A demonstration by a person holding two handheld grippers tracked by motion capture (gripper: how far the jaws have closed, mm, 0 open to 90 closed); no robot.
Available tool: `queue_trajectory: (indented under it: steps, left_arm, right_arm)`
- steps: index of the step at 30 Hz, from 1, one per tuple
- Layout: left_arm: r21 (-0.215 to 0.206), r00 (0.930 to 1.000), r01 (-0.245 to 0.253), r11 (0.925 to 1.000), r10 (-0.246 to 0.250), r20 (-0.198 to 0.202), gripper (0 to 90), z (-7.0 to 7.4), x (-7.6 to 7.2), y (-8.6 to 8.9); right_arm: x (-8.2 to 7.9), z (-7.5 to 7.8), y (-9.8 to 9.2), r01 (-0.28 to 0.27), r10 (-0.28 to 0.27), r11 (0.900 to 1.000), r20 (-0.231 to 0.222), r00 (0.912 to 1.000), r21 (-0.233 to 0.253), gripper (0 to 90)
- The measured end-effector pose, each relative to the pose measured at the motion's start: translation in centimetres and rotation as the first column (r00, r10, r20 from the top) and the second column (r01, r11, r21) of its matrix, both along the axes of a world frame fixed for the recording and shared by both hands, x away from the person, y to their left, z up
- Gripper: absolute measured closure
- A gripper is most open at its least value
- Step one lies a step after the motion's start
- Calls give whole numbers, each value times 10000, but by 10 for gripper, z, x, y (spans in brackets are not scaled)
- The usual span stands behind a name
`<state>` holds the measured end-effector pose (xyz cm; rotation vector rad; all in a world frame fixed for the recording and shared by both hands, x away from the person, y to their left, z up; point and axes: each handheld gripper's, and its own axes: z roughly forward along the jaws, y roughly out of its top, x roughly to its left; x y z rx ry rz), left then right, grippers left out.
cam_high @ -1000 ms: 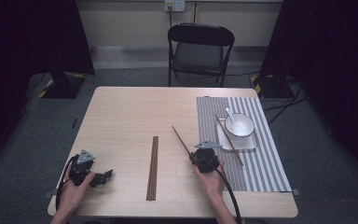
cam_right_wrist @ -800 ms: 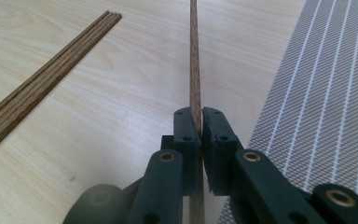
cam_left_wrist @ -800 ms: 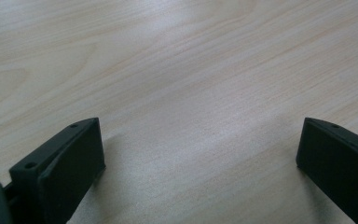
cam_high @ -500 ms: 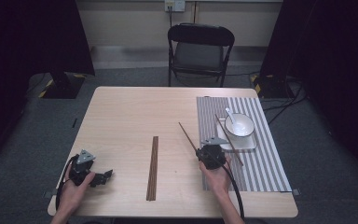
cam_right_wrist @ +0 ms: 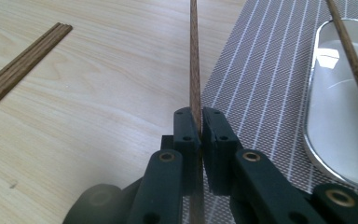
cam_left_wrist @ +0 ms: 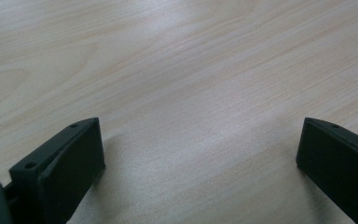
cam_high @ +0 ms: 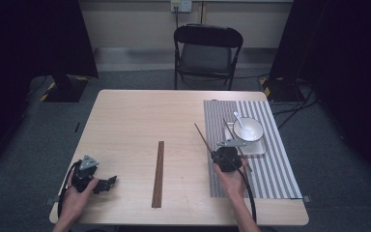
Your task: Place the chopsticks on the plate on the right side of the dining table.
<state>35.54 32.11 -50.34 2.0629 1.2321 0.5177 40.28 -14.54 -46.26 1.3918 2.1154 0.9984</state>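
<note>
Right gripper point(cam_high: 221, 152) clamped on one chopstick point(cam_right_wrist: 195, 70) at the striped placemat's point(cam_high: 275, 164) left edge, left gripper point(cam_high: 107, 182) jaws wide apart over bare table point(cam_high: 125, 130), remaining chopsticks point(cam_high: 158, 174) left of the placemat

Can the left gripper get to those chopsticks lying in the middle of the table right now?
Probably yes. The left gripper has its jaws open and holding nothing, and bare table lies between it and the chopsticks on the wood; nothing stands in the way.
</note>
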Motion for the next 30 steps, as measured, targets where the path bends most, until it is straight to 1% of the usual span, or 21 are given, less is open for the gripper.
queue_trajectory:
  steps: [10,17,22,24,27,30]
  left_arm:
    - [5,10000,-2,10000,2,1,2,0,0,0]
    - [-1,10000,-2,10000,2,-3,2,0,0,0]
    - [0,10000,-4,10000,4,0,2,0,0,0]
    - [4,10000,-1,10000,1,-1,2,0,0,0]
    - [3,10000,2,10000,-2,-1,2,0,0,0]
    - [-2,10000,0,10000,0,-3,2,0,0,0]
  right_arm:
    - [4,5,-18,409,-408,9991,129,9991,-77,852]
    - [9,5,-33,787,-786,9968,75,9969,-122,852]
    - [13,5,-37,859,-856,9960,129,9962,-238,852]
    - [15,4,-41,964,-959,9951,226,9951,-212,852]
    - [19,1,-46,1089,-1083,9933,179,9940,-382,852]
    - [21,-1,-51,1247,-1243,9913,103,9922,-414,852]
